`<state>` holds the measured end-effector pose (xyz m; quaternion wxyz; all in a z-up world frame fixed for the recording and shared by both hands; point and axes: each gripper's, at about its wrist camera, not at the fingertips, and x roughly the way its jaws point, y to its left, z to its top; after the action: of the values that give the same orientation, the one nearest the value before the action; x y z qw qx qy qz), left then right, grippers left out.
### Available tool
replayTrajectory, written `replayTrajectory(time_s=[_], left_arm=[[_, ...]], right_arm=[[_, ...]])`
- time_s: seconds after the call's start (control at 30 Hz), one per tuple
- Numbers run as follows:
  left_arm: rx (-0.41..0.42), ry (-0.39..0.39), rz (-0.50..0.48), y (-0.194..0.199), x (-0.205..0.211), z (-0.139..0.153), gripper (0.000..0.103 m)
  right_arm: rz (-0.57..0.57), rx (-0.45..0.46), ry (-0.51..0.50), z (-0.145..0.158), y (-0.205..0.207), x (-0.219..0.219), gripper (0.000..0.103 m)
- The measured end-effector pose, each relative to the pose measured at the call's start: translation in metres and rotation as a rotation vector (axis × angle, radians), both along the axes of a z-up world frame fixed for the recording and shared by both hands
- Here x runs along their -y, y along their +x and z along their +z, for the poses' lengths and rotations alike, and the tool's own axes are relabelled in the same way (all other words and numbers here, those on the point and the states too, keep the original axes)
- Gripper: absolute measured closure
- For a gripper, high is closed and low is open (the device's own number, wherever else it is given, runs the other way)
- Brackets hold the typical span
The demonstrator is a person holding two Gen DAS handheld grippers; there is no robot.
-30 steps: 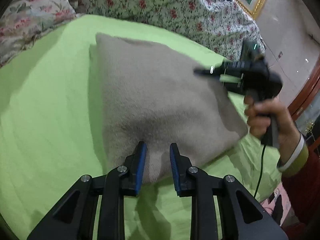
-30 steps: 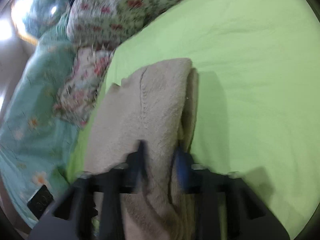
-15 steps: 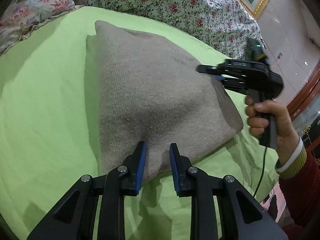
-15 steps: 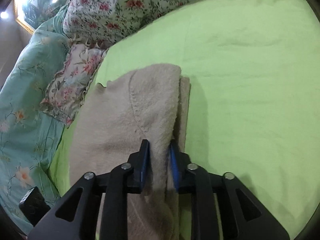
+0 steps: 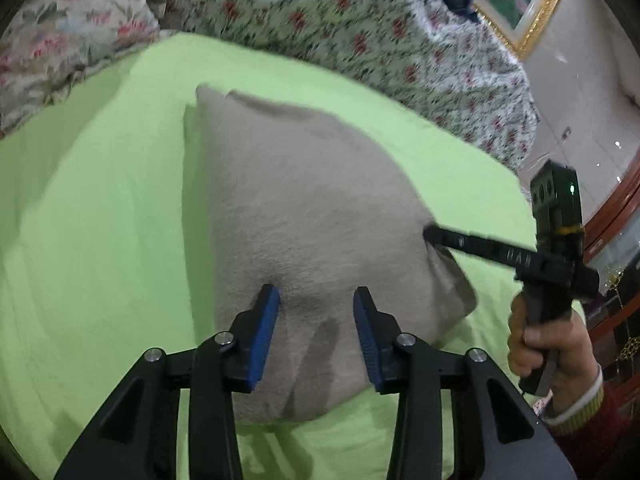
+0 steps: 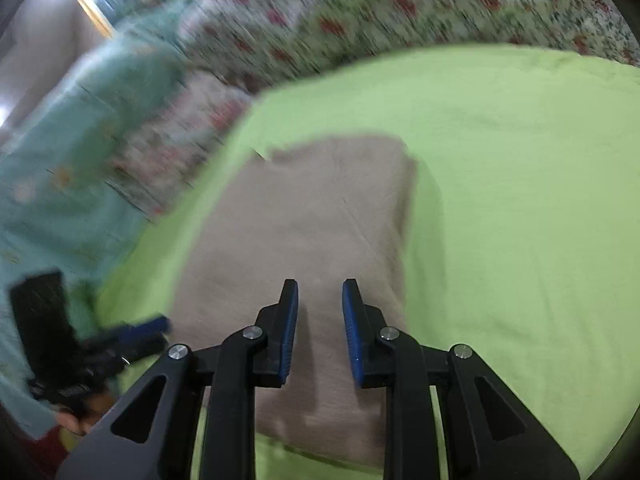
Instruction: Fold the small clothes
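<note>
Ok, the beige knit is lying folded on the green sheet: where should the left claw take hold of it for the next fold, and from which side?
Probably the near hem corner of the beige knit, coming in low from the near edge. There the layers lift slightly off the green sheet, giving an edge to pinch. The left claw, its jaws opening, hovers over that hem with nothing pinched.

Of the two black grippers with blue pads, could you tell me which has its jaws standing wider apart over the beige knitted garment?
The left gripper: its jaws are opening with clear beige knitted garment between them; the right gripper shows a narrower gap.
</note>
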<state>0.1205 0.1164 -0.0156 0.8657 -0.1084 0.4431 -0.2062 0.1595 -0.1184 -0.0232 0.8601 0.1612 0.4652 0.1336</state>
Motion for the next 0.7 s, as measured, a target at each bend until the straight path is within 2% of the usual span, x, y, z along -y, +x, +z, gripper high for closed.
replayTrajectory(time_s=[0.07,0.13,0.23,0.37,0.43,0.53,0.6,0.7], left_arm=[[0.004,0.062,0.001,-0.002,0.002,-0.010,0.068],[-0.013,0.111,0.006,-0.005,0.000,-0.022,0.066],[-0.022,0.092,0.023,-0.017,-0.012,-0.025,0.066],[0.014,0.065,0.011,-0.043,-0.013,-0.013,0.067],[0.022,0.052,-0.001,-0.053,-0.010,-0.012,0.067],[0.006,0.066,0.008,-0.055,-0.006,-0.023,0.067],[-0.014,0.067,0.015,-0.051,-0.006,-0.030,0.067],[-0.025,0.059,0.015,-0.049,-0.007,-0.034,0.067]], right_arm=[[-0.003,-0.060,-0.004,-0.023,-0.007,0.001,0.082],[-0.010,-0.028,0.015,-0.029,-0.018,0.005,0.083],[-0.024,-0.014,0.036,-0.026,-0.031,0.011,0.082],[-0.026,0.018,-0.012,-0.011,-0.054,0.009,0.080],[-0.014,0.013,-0.052,-0.013,-0.063,0.006,0.080],[-0.013,0.012,-0.063,-0.024,-0.071,0.005,0.080],[-0.023,-0.001,-0.042,-0.024,-0.070,0.008,0.080],[-0.014,-0.005,-0.074,-0.022,-0.072,0.004,0.080]])
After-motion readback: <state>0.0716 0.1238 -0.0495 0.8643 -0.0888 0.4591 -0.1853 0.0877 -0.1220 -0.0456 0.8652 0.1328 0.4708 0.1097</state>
